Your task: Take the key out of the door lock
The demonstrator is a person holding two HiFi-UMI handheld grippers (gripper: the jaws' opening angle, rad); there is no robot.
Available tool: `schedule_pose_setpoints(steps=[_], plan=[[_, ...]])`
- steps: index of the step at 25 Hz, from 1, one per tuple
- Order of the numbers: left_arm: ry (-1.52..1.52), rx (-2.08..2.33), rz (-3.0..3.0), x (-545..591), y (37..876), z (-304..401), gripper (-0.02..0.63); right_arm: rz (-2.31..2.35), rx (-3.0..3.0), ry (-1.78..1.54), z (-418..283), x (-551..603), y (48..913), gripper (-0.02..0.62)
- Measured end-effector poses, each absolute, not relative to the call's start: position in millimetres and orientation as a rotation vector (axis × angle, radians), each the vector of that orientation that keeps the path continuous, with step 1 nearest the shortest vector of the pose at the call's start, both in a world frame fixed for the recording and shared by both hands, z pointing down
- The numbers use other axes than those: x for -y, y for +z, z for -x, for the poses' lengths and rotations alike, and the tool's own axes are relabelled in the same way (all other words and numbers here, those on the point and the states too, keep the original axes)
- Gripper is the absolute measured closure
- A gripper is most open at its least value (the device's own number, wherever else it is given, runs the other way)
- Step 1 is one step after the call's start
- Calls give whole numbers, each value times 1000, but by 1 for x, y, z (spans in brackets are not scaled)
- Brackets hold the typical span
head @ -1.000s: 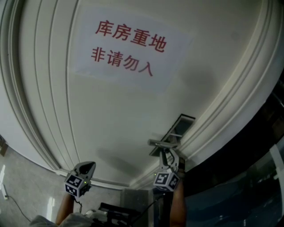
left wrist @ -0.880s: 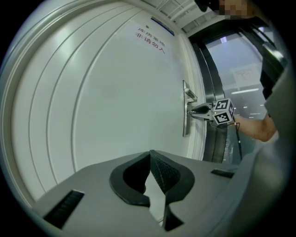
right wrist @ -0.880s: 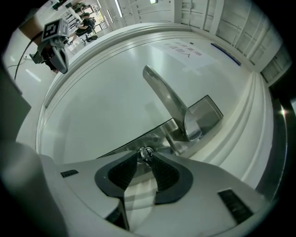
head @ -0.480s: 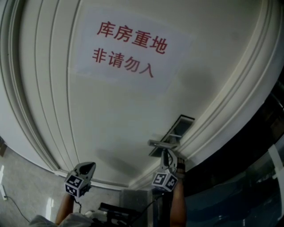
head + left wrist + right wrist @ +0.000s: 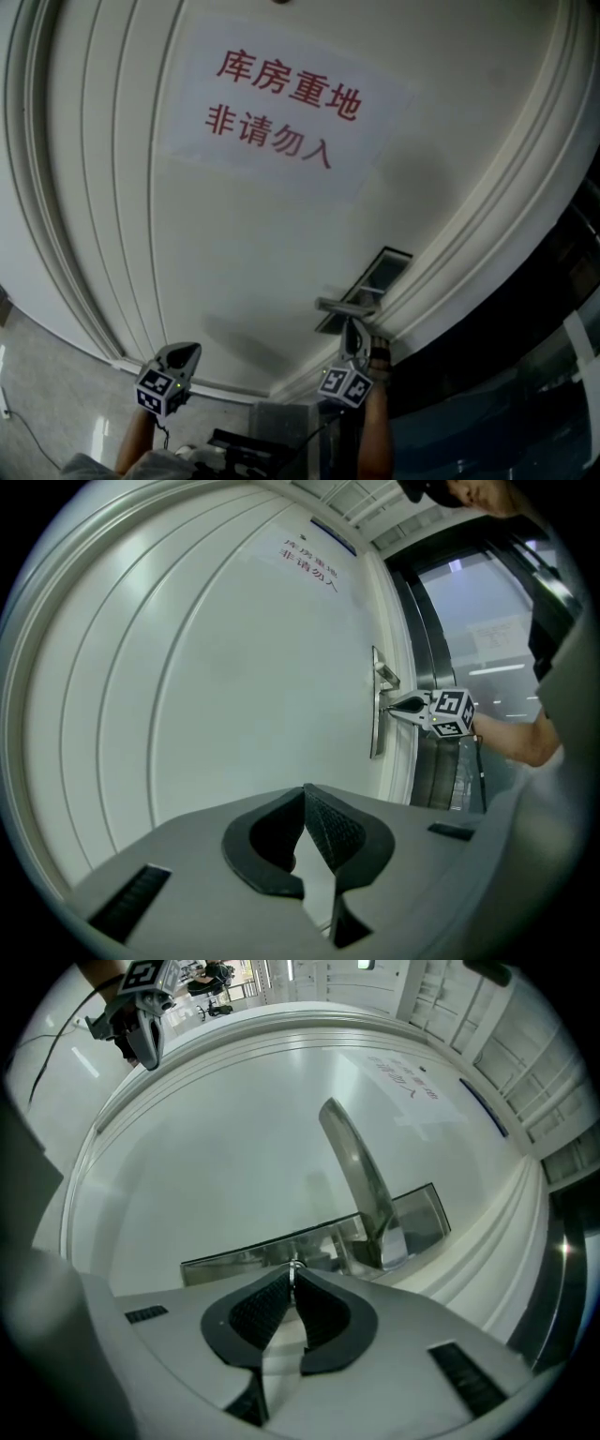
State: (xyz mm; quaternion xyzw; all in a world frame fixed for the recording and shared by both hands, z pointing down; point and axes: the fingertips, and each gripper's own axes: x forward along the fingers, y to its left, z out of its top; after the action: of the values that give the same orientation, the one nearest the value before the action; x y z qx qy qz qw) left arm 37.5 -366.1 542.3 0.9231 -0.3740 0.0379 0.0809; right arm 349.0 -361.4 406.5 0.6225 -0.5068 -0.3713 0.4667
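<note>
In the head view we face a white door (image 5: 253, 244) with a steel lock plate (image 5: 373, 278) near its edge. A paper sign (image 5: 286, 108) with red characters hangs well away from the lock plate, up the door panel. Our right gripper (image 5: 351, 328) points straight at the lock plate, just under the lever handle (image 5: 345, 305). Our left gripper (image 5: 186, 352) hangs well apart from the lock plate, near the door's moulded border.

In the left gripper view, the left gripper (image 5: 303, 797) has its pads pressed together at the tips with nothing between them. Far ahead, the right gripper (image 5: 398, 705) has its nose against the lock plate (image 5: 377, 726), below the lever handle (image 5: 386, 675).

In the right gripper view, the right gripper (image 5: 293, 1275) has just been closing its jaws, and the pads now pinch the small metal key (image 5: 293, 1264) at their very tips. The key stands right at the lock plate (image 5: 272, 1252), beside the base of the lever handle (image 5: 361, 1180). The left gripper (image 5: 147, 1046) shows far from the lock plate, at the picture's upper left.
</note>
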Motion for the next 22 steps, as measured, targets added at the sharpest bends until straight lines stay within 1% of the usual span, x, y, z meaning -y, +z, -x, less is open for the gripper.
schedule_pose_setpoints(steps=[22], plan=[[94,1148,-2747,362,541,-24,601,-1394,1091,-966,-349,361,407,574]])
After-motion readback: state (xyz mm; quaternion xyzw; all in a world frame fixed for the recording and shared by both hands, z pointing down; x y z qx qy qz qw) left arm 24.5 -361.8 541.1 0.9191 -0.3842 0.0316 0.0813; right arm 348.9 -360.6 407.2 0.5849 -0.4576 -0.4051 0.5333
